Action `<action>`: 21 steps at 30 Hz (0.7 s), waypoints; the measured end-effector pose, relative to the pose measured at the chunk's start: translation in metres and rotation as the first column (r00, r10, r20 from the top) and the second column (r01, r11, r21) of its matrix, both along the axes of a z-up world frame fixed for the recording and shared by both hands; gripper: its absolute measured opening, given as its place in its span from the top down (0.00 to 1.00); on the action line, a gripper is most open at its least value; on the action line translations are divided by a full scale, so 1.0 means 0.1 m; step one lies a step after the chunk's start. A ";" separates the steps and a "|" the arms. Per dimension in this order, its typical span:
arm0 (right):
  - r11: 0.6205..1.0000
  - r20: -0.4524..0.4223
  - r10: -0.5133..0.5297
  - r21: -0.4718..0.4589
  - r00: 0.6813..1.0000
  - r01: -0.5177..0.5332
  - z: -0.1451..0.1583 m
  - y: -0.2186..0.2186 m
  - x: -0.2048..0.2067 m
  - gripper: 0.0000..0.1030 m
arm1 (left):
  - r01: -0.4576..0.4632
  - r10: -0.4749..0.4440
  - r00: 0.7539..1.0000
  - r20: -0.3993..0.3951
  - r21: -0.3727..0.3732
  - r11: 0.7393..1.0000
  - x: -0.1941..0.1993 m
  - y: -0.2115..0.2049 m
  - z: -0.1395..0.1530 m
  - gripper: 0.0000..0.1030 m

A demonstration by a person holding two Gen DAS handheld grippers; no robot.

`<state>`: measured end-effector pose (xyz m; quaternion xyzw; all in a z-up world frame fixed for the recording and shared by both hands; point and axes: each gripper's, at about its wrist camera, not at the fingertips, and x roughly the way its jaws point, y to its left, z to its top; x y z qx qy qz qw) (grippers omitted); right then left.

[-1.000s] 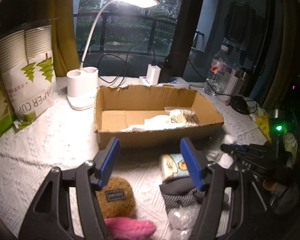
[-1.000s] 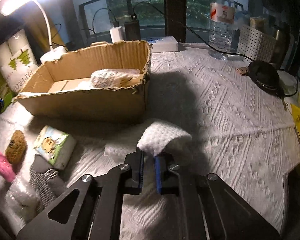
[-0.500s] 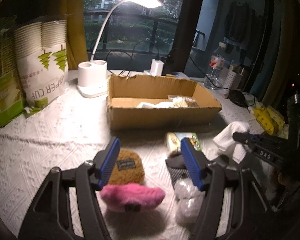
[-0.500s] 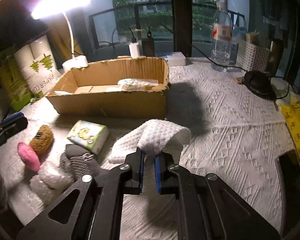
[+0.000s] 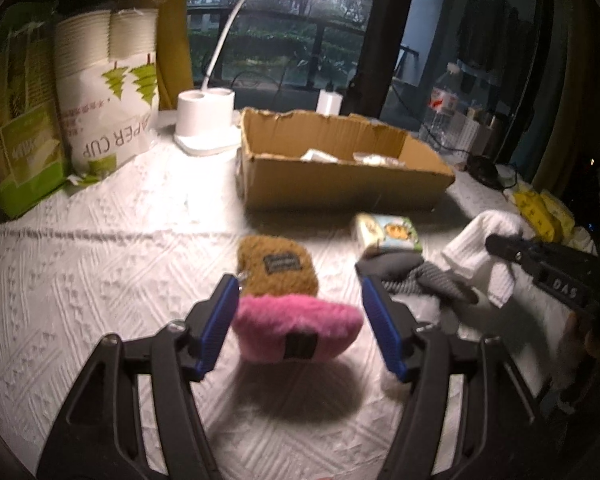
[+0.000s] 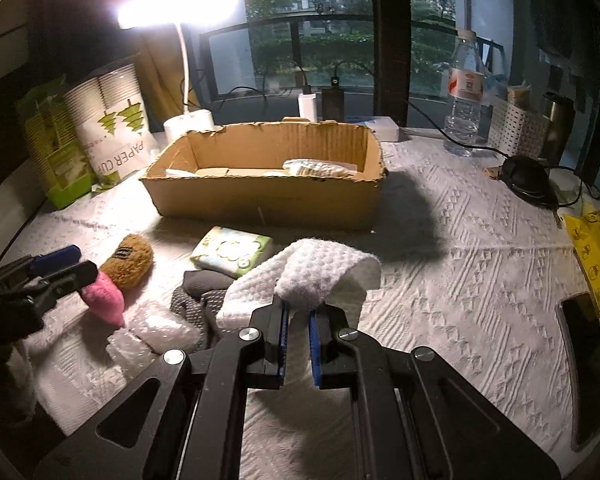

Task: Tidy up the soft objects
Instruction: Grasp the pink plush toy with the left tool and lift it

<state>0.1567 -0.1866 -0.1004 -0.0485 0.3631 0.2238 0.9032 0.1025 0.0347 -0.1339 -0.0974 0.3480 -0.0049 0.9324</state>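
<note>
The left tongs (image 5: pixel 298 330) stand wide open around a fluffy pink plush pad (image 5: pixel 298 330) that lies on the desk (image 5: pixel 100 264), which is covered in a white embossed cloth; the blue pads (image 5: pixel 216 326) flank the plush on either side, and whether the left one touches the fur cannot be told through the blur. Just beyond and touching the pink plush sits a brown fuzzy plush pad with a dark sewn label (image 5: pixel 276 266). The right tongs (image 6: pixel 298 338) are closed on a folded white waffle-textured cloth (image 6: pixel 324 270), pinching its bunched lower edge while the rest arches up in front of them; how much of the cloth hangs below is hidden by the tongs themselves. Beside it lie a dark grey knitted item (image 6: pixel 198 294), partly covered by the cloth and hard to identify, a crumpled clear bubble-wrap sheet (image 6: pixel 160 332), and a small green printed tissue pack (image 6: pixel 232 250). Behind them all stands an open brown cardboard box (image 6: pixel 268 196) with torn rims; only the tops of some pale things and a clear packet inside show over its wall. At the back of the desk are a white desk lamp (image 5: pixel 206 124), its head overexposed, a bagged stack of paper cups (image 5: pixel 108 96), and a clear plastic water bottle (image 6: pixel 464 96). A yellow packet (image 6: pixel 596 248) and a dark phone (image 6: pixel 588 364) are cut off at the right edge.
</note>
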 end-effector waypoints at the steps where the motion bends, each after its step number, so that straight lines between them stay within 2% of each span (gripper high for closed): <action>1: 1.000 0.002 0.002 0.000 1.000 -0.002 0.00 0.01 -0.01 0.91 | 0.000 0.000 1.000 -0.004 -0.002 1.000 0.00 0.00 -0.02 0.35; 4: 1.000 0.005 0.007 -0.001 1.000 -0.007 0.01 0.03 -0.04 0.91 | 0.013 -0.013 1.000 -0.024 -0.020 1.000 -0.01 0.00 -0.09 0.26; 10: 1.000 0.009 0.006 0.003 1.000 -0.006 0.03 0.04 -0.06 0.91 | 0.014 -0.016 0.995 -0.100 -0.017 1.000 0.03 -0.04 -0.28 0.25; 14: 1.000 0.013 0.008 0.007 1.000 -0.008 0.05 0.05 -0.07 0.91 | 0.019 -0.019 0.997 -0.079 0.001 1.000 0.01 -0.07 -0.25 0.25; 16: 1.000 0.015 0.007 0.010 1.000 -0.007 0.06 0.04 -0.07 0.91 | 0.028 -0.028 0.996 -0.080 0.008 1.000 0.02 -0.08 -0.25 0.26; 18: 1.000 0.020 0.007 0.016 1.000 -0.007 0.08 0.04 -0.07 0.91 | 0.034 -0.033 0.997 -0.071 0.010 0.999 0.01 -0.09 -0.24 0.36; 21: 1.000 0.026 0.008 0.022 1.000 -0.009 0.11 0.04 -0.08 0.91 | 0.043 -0.042 0.997 -0.061 0.016 0.999 0.00 -0.10 -0.19 0.38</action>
